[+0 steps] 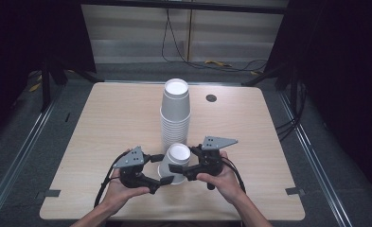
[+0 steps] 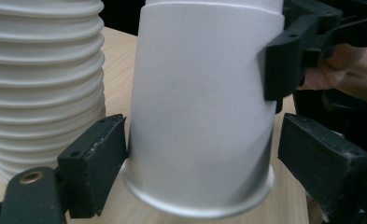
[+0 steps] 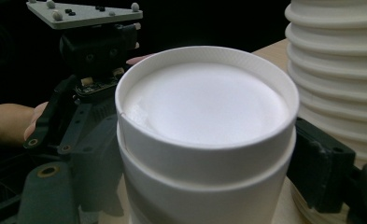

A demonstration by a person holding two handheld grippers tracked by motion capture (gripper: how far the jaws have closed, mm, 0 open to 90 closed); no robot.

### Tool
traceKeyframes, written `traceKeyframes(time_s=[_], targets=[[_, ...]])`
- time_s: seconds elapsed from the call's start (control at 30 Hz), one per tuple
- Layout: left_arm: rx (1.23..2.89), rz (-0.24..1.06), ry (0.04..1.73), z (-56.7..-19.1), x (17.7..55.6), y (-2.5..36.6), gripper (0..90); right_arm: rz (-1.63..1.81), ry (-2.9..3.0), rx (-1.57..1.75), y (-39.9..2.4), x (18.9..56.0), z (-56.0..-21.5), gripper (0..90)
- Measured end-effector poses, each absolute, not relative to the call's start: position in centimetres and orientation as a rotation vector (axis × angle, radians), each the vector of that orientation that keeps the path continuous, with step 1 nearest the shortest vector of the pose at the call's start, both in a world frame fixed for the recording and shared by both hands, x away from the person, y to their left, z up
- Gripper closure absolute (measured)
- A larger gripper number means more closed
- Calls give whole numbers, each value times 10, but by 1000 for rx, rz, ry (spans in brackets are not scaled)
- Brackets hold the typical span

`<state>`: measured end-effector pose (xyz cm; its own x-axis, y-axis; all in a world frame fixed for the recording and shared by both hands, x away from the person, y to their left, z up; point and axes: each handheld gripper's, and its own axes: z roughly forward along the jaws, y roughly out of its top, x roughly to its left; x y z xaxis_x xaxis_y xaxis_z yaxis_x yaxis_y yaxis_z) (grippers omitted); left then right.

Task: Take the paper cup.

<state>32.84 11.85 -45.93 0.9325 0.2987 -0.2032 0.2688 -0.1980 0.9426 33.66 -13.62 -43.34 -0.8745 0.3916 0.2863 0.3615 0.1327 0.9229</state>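
The cup (image 1: 175, 163) stands upside down, base up, near the front edge of the bench (image 1: 103, 123), just in front of the tall stack (image 1: 175, 111) of nested cups at mid-bench. In the right gripper view it looks like two cups, one nested in the other, with a seam just below the upturned base. Its long axis leans a little from upright. The left hand-held gripper (image 1: 164, 180) meets it low, at the rim resting on the bench; its jaws are partly open, one pad touching the wall and the other just clear. The right hand-held gripper (image 1: 179, 169) sits higher, jaws closed on the upper band near the base. So the cup lies between the two, each reaching inward; the right holds the top piece, the left brackets the bottom, which suits pulling them apart along the axis.
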Motion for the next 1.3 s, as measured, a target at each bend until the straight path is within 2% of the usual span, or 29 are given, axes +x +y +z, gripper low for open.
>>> traceKeyframes(time_s=[0.53,1.07,1.3], targets=[[1808,17,422,-467,327,110,91,1964,2344,787,-126,333,-438,216],[1830,32,399,-466,325,113,130,1998,2346,827,-128,332,-440,210],[1874,18,380,-464,326,112,139,1986,2399,862,-129,333,-440,176]])
